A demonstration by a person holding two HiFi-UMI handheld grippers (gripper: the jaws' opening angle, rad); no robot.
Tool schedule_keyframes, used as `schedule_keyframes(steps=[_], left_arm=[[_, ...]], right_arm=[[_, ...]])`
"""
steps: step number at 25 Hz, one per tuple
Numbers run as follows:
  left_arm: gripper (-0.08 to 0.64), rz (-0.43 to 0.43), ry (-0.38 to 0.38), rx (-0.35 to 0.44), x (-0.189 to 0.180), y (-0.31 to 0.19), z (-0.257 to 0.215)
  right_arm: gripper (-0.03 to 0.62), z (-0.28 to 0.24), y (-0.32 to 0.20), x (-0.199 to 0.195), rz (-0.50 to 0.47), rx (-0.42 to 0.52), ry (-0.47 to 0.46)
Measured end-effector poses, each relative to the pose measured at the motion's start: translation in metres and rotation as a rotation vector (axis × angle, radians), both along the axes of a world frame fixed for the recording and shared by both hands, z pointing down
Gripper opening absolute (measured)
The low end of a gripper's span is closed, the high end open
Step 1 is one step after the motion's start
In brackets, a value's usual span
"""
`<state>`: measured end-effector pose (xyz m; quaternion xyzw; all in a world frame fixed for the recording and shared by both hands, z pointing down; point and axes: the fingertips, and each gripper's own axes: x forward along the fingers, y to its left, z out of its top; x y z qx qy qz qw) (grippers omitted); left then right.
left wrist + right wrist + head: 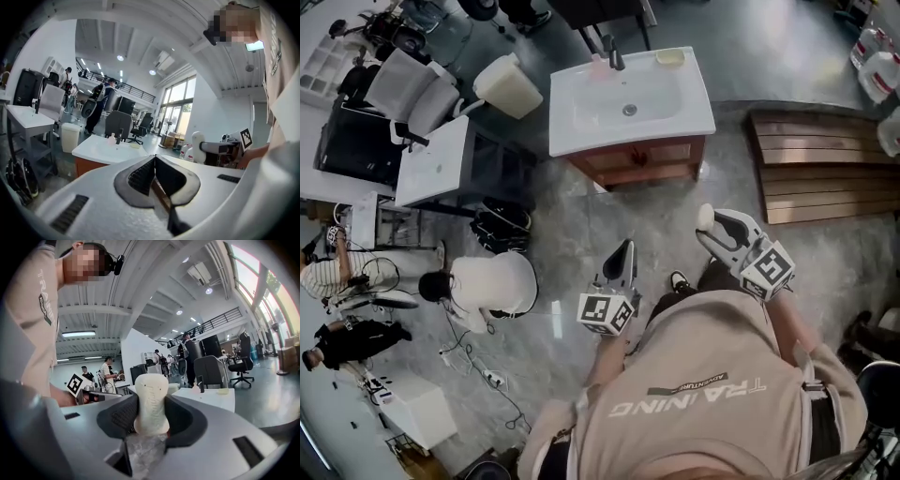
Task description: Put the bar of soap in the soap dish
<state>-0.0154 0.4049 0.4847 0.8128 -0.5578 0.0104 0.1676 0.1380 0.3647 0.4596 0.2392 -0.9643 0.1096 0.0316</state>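
Observation:
A cream, waisted bar of soap (151, 389) stands upright between the pads of my right gripper (151, 402), which is shut on it. In the head view that soap (705, 217) sticks out past the right gripper (713, 231), held over the floor in front of the white sink vanity (581, 127). A pale yellow soap dish (670, 57) sits on the vanity's far right corner, well ahead of both grippers; it also shows small as the dish (135, 146) and the dish (224, 391). My left gripper (623, 251) is shut with nothing in it, its pads (146, 172) meeting.
A black faucet (613, 56) and a pink bottle (598, 64) stand at the back of the sink. A wooden slatted platform (820, 164) lies to the right, a cream bin (508, 86) and desks to the left. A crouching person (487, 286) and cables are on the floor at left.

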Motion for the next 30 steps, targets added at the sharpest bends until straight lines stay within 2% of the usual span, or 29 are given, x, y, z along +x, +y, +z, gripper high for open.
schedule_keyframes(steps=[7, 14, 17, 20, 25, 30], left_arm=[[0.011, -0.040, 0.012, -0.036, -0.019, -0.035, 0.017], [0.011, -0.030, -0.028, -0.011, -0.017, -0.104, -0.012], [0.011, -0.012, -0.062, -0.026, -0.010, -0.144, -0.010], [0.011, -0.004, -0.057, -0.056, -0.003, -0.182, -0.004], [0.011, -0.049, -0.061, -0.062, 0.008, -0.225, -0.007], [0.009, -0.066, -0.056, -0.099, 0.006, -0.244, 0.005]], right_arm=[[0.164, 0.012, -0.040, -0.008, 0.007, -0.028, 0.006], [0.163, 0.012, -0.116, -0.012, 0.022, -0.018, -0.040], [0.164, 0.015, -0.154, -0.006, 0.024, -0.005, -0.053], [0.163, 0.021, -0.189, 0.001, 0.022, -0.018, -0.066], [0.164, 0.039, -0.234, 0.001, -0.028, -0.043, -0.044], [0.164, 0.037, -0.263, -0.027, -0.103, 0.012, -0.007]])
